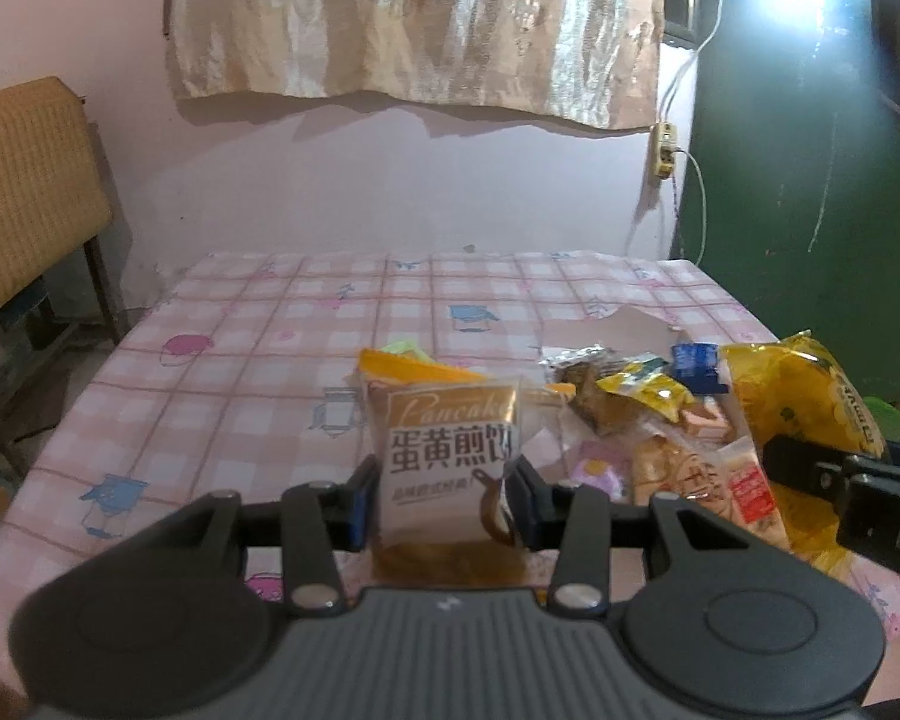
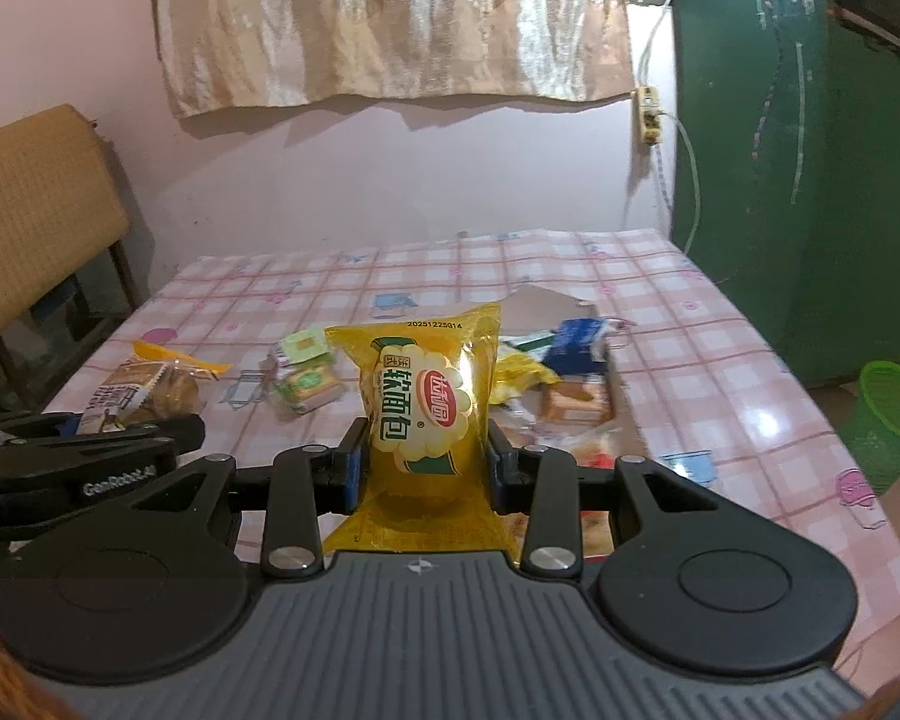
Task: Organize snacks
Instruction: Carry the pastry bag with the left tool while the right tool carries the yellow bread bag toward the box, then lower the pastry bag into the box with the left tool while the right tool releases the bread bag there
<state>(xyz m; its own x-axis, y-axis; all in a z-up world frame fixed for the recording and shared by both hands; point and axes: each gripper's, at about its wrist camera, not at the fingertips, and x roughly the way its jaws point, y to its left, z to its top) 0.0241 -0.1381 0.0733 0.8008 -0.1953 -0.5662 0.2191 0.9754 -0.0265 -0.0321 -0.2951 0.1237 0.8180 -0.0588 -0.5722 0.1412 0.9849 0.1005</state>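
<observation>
Holding: both tongs are busy, each lifting one snack above the tabletop (image 2: 720,360), apparently so the packets can be sorted apart from the heap.
Left tongs (image 1: 444,498): clamped on the pancake packet (image 1: 450,456), pinched at both side edges so it stands upright between the fingers with its label facing the camera.
Right tongs (image 2: 426,462): clamped on the yellow bread packet (image 2: 426,396), likewise gripped by its sides and upright, its lower seal flaring out just behind the fingers.
Loose pile (image 1: 642,402): ahead and to the right of the left tongs, mixed wrappers lying overlapped on the tabletop; individual kinds are hard to tell.
Green packet (image 2: 306,378): ahead and left of the right tongs, lying flat and apart from the pile.
Another pancake packet (image 1: 408,363): just beyond the left tongs, lying on the tabletop, which suggests like snacks are being grouped there.
Open cloth: beyond and left of both tongs, room enough to lay out separate groups.
Green basket (image 2: 888,420): far right of the right tongs, off the tabletop's edge; whether it is a target cannot be told.
Likely next need: set each packet with its own kind, releasing gently so the soft contents are not squashed.
</observation>
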